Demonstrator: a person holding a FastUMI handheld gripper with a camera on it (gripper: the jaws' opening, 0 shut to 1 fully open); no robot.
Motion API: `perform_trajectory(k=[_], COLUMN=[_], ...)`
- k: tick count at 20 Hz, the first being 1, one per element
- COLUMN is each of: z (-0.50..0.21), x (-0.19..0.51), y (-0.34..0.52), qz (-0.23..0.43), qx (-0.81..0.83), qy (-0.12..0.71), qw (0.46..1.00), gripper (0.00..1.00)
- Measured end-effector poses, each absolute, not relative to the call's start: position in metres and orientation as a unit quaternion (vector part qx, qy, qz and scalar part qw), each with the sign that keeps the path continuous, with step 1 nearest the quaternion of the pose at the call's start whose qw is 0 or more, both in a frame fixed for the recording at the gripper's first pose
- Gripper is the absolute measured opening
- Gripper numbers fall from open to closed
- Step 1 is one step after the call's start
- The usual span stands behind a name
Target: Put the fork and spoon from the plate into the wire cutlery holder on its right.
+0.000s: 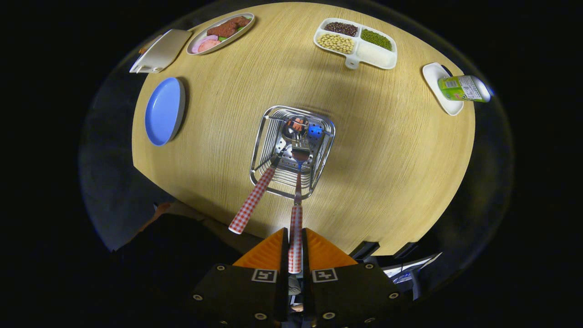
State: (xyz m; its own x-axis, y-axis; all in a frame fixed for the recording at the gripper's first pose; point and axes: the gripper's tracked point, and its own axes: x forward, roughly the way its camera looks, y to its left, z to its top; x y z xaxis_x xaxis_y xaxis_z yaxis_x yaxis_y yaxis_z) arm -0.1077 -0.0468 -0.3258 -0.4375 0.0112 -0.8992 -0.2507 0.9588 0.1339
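Red-white checked handles on spoon (296, 228) and fork (253, 200), orange gripper (295, 237) fingers, blue plate (163, 111), seemingly silver wire cutlery holder (262, 146)

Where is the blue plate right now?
In the gripper view, the round blue plate sits empty on the wooden table, left of the wire cutlery holder, beyond the jaws.

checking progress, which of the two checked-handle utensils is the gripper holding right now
The one whose handle runs straight back between the orange fingers, its head already inside the wire holder. The other utensil leans free against the holder's rim, handle angled aside.
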Motion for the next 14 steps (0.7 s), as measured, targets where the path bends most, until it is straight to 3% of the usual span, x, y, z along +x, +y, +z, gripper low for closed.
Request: perform_trajectory(k=[9, 12, 14], z=[-0.318, -0.314, -0.306], x=[-0.063, -0.040, -0.011], y=[-0.038, -0.036, -0.032], qz=[0.100, 0.090, 0.085], qx=[-0.012, 0.019, 0.042], qy=[0.790, 0.745, 0.682], qw=[0.605, 0.661, 0.725], gripper=[0.12, 0.15, 0.17])
